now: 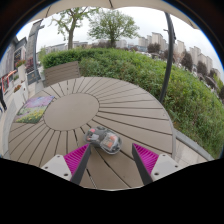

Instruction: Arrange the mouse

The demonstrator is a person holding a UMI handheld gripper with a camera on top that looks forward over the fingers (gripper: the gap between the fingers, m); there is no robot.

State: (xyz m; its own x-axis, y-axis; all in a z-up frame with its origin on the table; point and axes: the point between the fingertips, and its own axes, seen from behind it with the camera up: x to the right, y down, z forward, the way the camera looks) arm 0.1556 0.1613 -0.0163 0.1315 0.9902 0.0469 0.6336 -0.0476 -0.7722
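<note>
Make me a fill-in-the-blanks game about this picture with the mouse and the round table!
1. The mouse lies on a wooden table whose shape is ____.
2. The gripper has its fingers ____, not pressing on the mouse.
3. The pads on the fingers are coloured ____.
4. Beyond the table grows a green ____, with buildings far behind.

Missing words: round; open; pink; hedge
</note>
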